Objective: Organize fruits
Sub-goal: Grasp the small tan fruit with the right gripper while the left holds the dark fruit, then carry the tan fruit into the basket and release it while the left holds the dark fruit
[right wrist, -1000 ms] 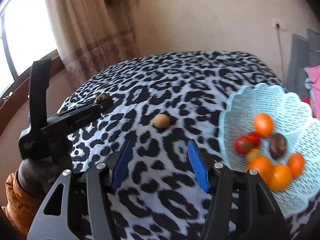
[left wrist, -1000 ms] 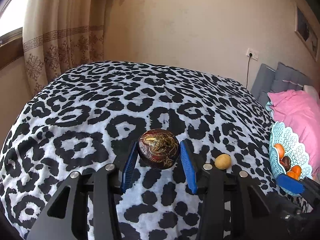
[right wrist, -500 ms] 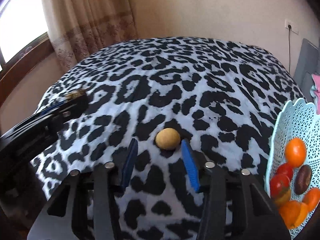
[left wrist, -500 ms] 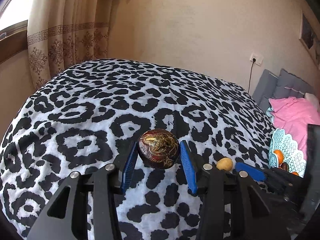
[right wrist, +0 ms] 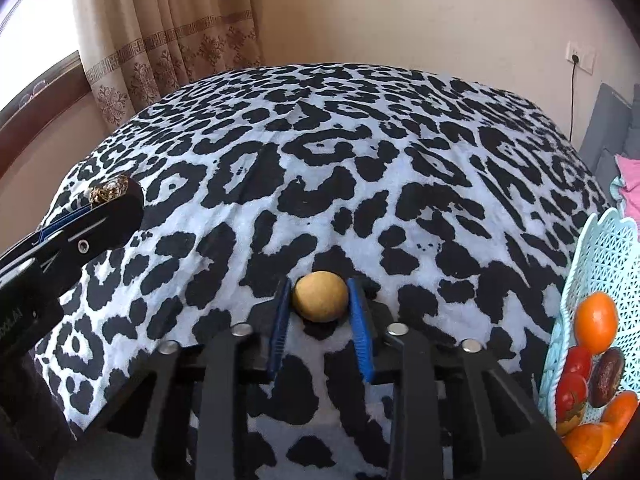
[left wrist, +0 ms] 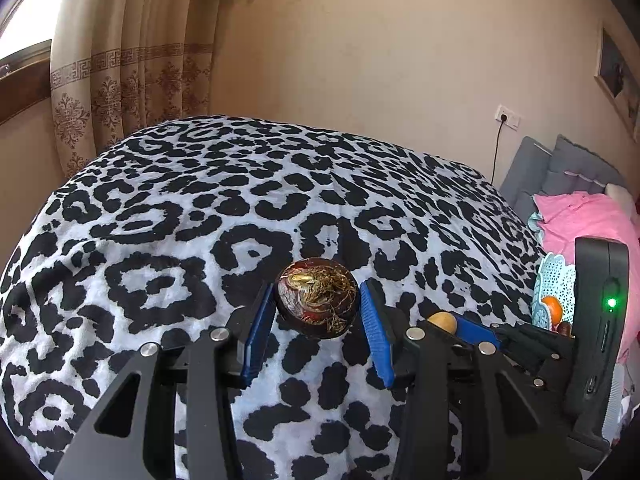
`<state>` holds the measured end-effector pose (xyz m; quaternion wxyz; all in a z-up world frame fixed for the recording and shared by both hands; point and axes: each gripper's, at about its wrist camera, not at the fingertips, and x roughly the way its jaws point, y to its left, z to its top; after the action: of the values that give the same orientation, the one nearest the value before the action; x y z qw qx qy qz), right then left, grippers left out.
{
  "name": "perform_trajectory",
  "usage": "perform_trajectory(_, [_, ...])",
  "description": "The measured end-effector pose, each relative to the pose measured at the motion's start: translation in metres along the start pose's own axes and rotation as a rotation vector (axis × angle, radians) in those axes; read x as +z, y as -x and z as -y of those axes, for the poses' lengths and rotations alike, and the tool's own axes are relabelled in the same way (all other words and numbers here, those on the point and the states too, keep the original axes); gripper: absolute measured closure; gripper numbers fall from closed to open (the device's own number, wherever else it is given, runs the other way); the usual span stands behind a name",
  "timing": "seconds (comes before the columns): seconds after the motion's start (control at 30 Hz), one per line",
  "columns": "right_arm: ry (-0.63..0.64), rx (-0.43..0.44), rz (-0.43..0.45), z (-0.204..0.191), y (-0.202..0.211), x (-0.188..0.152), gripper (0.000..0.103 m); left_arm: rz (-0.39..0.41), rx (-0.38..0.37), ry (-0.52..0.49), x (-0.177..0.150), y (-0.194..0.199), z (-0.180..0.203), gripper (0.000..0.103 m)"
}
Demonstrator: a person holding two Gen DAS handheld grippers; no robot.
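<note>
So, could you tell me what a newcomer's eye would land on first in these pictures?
Probably the bold leopard-print blanket filling both views. Next, the dark red fruit clamped in the left gripper above it, and the small yellow fruit pinched by the right gripper. At far right, a pale blue basket holds oranges and tomatoes.

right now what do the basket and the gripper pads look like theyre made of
Basket: pale blue plastic by the look, with a moulded lattice wall and scalloped rim. Right gripper pads: blue, matte and finely ribbed, likely rubber or soft plastic.
</note>
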<state>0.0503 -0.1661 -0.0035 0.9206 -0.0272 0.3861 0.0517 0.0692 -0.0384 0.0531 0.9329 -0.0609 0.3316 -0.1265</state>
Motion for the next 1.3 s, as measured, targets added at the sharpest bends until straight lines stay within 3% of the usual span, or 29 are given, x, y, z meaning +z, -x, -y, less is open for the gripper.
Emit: perform_trajectory(1.3, [-0.08, 0.038, 0.171, 0.007, 0.1, -0.021, 0.074, 0.036, -0.002, -0.055, -0.004, 0.008, 0.015, 0.059])
